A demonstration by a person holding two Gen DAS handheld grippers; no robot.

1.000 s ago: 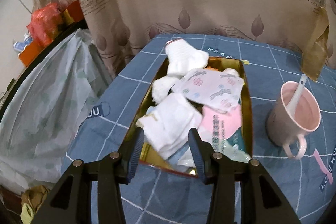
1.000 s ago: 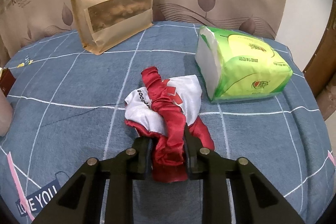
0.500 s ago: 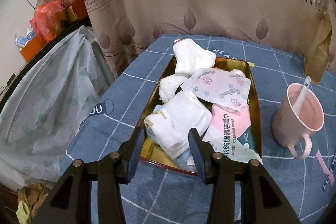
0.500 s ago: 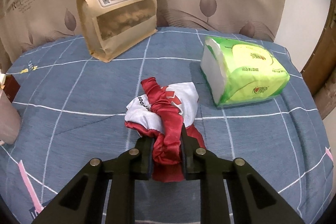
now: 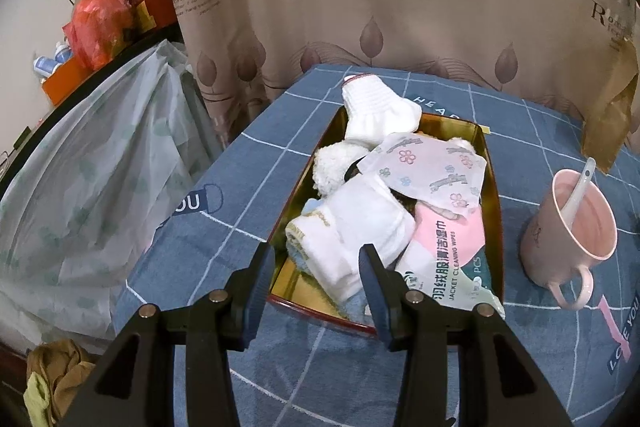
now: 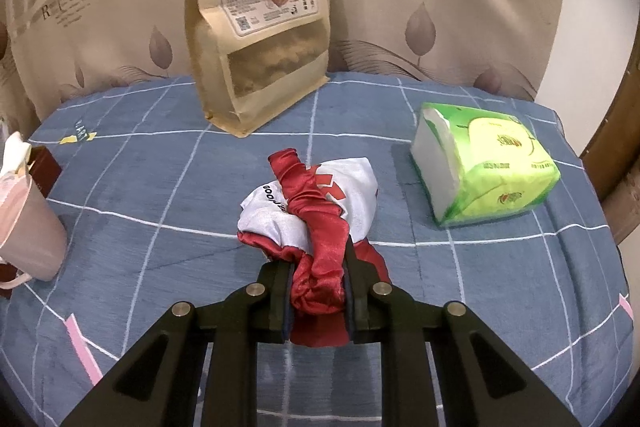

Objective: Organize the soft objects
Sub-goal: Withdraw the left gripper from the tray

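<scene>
In the left wrist view a gold tin box [image 5: 491,163] holds several soft things: a white folded sock [image 5: 352,227], another white sock [image 5: 376,111] at the far end, a flowered cloth [image 5: 432,171] and a pink wipes pack [image 5: 448,247]. My left gripper [image 5: 318,269] is open and empty, above the box's near end. In the right wrist view my right gripper [image 6: 318,269] is shut on a red and white satin cloth [image 6: 316,211] that rests bunched on the blue checked tablecloth [image 6: 160,195].
A pink mug with a spoon [image 5: 572,227] stands right of the box; it also shows in the right wrist view [image 6: 28,227]. A brown snack bag [image 6: 260,23] and a green tissue pack [image 6: 484,163] stand behind the cloth. A curtain hangs behind. A plastic-covered heap [image 5: 80,163] lies left of the table.
My left gripper has drawn back and up from the box, the white sock left in it. My right gripper has closed tighter on the red cloth and risen slightly.
</scene>
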